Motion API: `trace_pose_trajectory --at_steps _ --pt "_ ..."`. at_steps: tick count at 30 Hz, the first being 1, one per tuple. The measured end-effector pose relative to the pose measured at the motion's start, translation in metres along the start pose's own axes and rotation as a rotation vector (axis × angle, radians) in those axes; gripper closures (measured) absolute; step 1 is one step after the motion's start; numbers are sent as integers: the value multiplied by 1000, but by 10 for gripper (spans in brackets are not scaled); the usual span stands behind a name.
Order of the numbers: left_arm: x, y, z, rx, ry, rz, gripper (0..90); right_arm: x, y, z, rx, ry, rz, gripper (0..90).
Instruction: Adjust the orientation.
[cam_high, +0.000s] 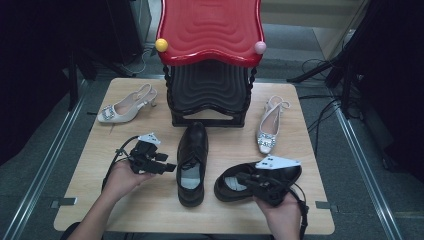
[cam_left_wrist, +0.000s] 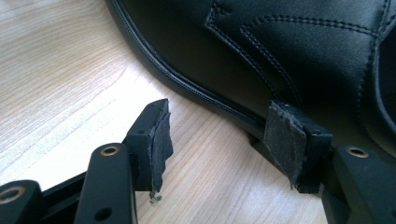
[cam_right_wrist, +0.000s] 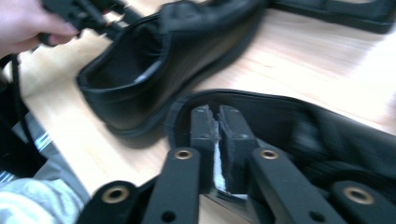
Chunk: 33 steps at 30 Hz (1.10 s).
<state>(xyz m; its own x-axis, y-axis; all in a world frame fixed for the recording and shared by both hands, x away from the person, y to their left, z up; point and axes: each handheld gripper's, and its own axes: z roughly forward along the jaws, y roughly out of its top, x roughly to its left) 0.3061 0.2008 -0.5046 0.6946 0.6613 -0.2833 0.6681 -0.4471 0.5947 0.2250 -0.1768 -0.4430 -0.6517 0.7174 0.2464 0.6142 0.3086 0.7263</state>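
Note:
Two black leather shoes lie on the wooden table (cam_high: 150, 205). One black shoe (cam_high: 192, 157) stands upright in the middle, toe toward the rack. My left gripper (cam_high: 169, 167) is open at its left side; in the left gripper view the gripper (cam_left_wrist: 222, 126) faces the shoe's side (cam_left_wrist: 280, 51), and its right pad (cam_left_wrist: 280, 140) touches the sole edge. The second black shoe (cam_high: 280, 175) lies at the front right. My right gripper (cam_high: 245, 179) is shut on its collar; in the right gripper view the gripper (cam_right_wrist: 218, 116) pinches the rim (cam_right_wrist: 280, 105).
A red and black tiered rack (cam_high: 210, 50) stands at the table's back centre. One white jewelled heel (cam_high: 125, 106) lies at the back left, another white heel (cam_high: 270, 125) at the right. Cables and stand legs (cam_high: 320, 70) are on the floor beyond.

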Motion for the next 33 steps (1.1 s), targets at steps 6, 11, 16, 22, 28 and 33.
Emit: trace_pose_trajectory --at_steps 6,11,16,22,28,33 --pt "2 1 0 -8 3 1 407 -34 -14 -19 -60 -67 75 900" --pt "3 1 3 -4 0 4 406 -55 -25 -28 -86 -131 104 900" --pt "4 3 5 -1 3 16 406 -73 -40 -35 -115 -213 92 900" --pt "5 5 7 4 4 19 408 -100 -57 -37 -87 -272 161 900" --pt "4 5 7 1 10 21 408 -122 -63 -40 -77 -293 229 900" --pt "2 4 6 4 16 28 409 -134 -68 -40 -71 -271 283 900"
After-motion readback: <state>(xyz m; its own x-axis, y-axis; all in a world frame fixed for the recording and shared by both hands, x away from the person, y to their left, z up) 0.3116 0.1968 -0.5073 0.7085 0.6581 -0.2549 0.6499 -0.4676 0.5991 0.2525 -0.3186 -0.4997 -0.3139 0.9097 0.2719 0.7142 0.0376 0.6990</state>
